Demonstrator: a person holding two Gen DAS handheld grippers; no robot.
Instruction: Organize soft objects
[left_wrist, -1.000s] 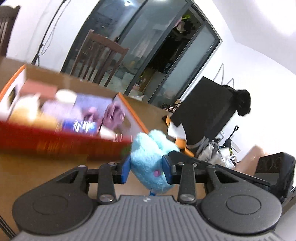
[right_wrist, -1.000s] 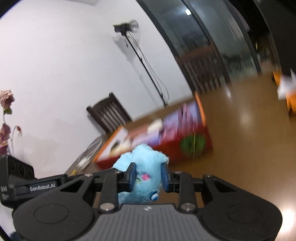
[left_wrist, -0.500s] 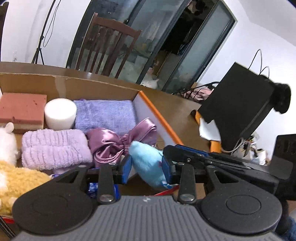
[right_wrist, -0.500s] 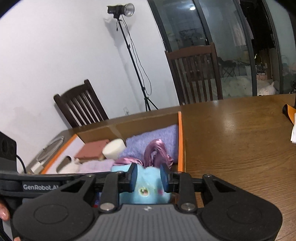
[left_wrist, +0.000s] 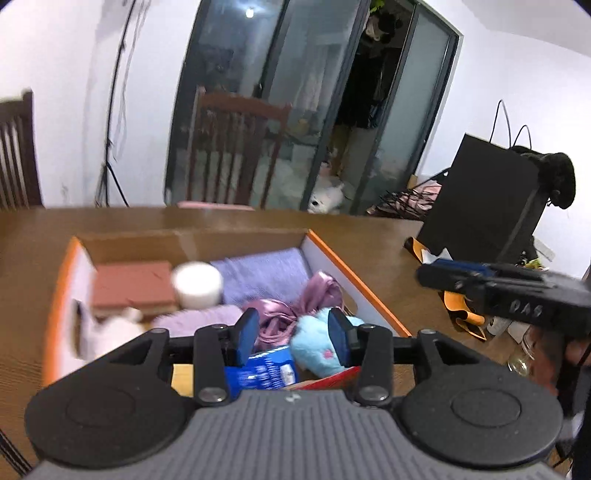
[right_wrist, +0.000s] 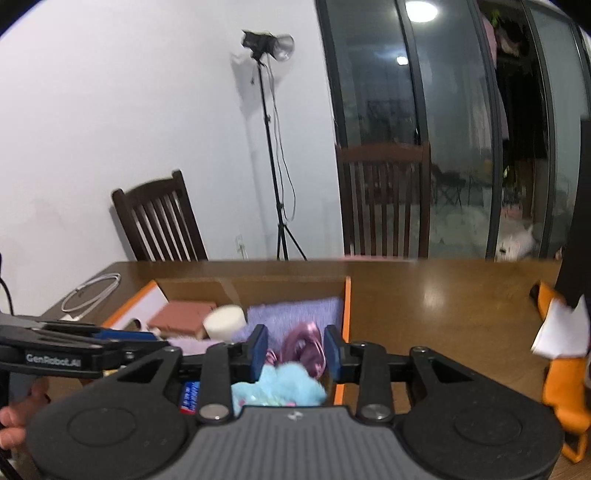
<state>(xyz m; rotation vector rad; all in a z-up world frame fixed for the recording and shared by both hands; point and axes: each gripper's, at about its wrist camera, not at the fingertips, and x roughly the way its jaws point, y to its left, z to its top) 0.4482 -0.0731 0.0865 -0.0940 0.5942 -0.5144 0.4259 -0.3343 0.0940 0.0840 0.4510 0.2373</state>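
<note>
The fluffy sky-blue plush toy (left_wrist: 317, 347) lies inside the orange-rimmed cardboard box (left_wrist: 364, 286), in its near right corner, against a shiny mauve satin bow (left_wrist: 295, 302) and a blue printed packet (left_wrist: 264, 369). Both tools stand with their jaws apart over it: the left hand-held gripper (left_wrist: 292, 332) has its right pad just at the toy's flank, though whether it touches cannot be told, and its left pad is clear of it; the right hand-held gripper (right_wrist: 294, 352) hangs above the toy (right_wrist: 279, 387) with a gap on either side. That wide stance suggests the toy rests on the box contents under its own weight, not in either grip. The box seems to serve as the collecting place for soft things, packed side by side: a folded lilac towel (left_wrist: 264, 273) along the back, a white foam cylinder (left_wrist: 197, 283) and a brick-red sponge block (left_wrist: 133, 284) to its left, a lilac fuzzy cloth (left_wrist: 199, 319) in front. The corner was likely chosen because it was the remaining gap. The box sits on the brown wooden desk (right_wrist: 443, 306), near its front edge, within easy reach of both hands. The left side of the box is blurred in the left wrist view, so its contents there are unclear.
</note>
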